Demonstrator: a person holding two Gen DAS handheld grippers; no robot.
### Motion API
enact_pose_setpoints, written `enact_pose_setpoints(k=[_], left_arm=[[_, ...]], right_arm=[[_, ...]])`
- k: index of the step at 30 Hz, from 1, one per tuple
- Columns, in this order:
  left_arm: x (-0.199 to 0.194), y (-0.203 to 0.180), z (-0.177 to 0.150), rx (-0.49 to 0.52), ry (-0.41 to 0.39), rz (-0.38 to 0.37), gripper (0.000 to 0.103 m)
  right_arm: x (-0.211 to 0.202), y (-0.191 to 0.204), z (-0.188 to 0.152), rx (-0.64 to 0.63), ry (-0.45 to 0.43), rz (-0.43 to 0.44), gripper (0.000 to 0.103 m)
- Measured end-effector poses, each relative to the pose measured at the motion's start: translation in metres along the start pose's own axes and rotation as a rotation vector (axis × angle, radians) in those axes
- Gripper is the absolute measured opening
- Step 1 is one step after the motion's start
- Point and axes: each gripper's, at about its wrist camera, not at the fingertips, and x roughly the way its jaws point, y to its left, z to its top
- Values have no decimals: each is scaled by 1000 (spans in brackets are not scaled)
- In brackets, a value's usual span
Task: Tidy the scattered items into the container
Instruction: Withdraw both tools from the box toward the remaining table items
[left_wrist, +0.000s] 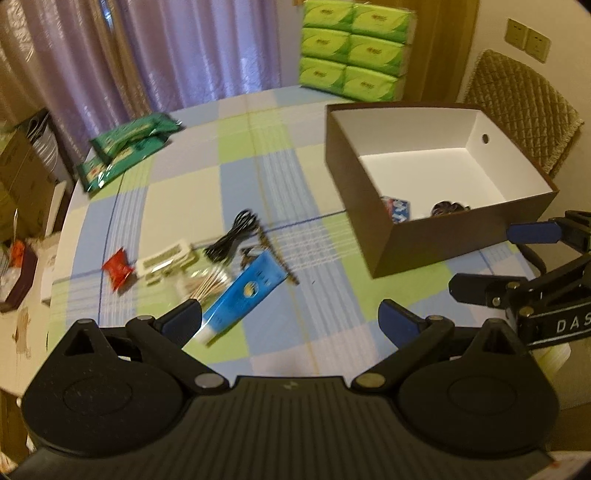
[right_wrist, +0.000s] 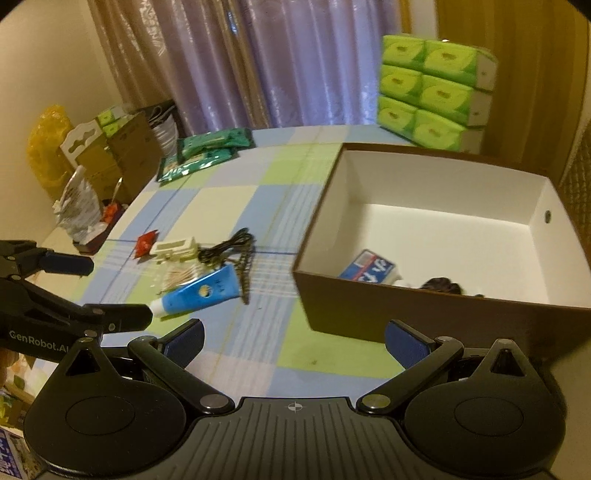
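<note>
Rectangular brown cardboard box (left_wrist: 424, 236), white-lined

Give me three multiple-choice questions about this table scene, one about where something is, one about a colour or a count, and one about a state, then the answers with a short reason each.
1. Where does the blue tube lie?
A. in the box
B. on the tablecloth beside the cotton swabs
C. on the chair

2. How many green tissue packs show on the front of the stack?
A. two
B. four
C. six

3. How does the left gripper stand?
A. open and empty
B. shut on the tube
C. shut on the cable

Answers: 1 B, the tube rests on the checked tablecloth next to the cotton swabs, outside the box. 2 C, three rows of two. 3 A, its jaws are spread wide with nothing between them.
</note>
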Motion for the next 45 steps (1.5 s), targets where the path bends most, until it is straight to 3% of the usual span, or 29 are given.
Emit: enact_pose_setpoints(k=[16, 28, 45], left_arm=[[4, 62, -38, -118, 63, 69, 100], [35, 87, -54, -84, 71, 39, 97], [93, 84, -40, 105, 41, -74, 61]], right_arm=[[31, 36, -4, 4, 18, 31, 101], [69, 45, -21, -39, 58, -2, 101], [106, 22, -30, 9, 97, -83, 101]])
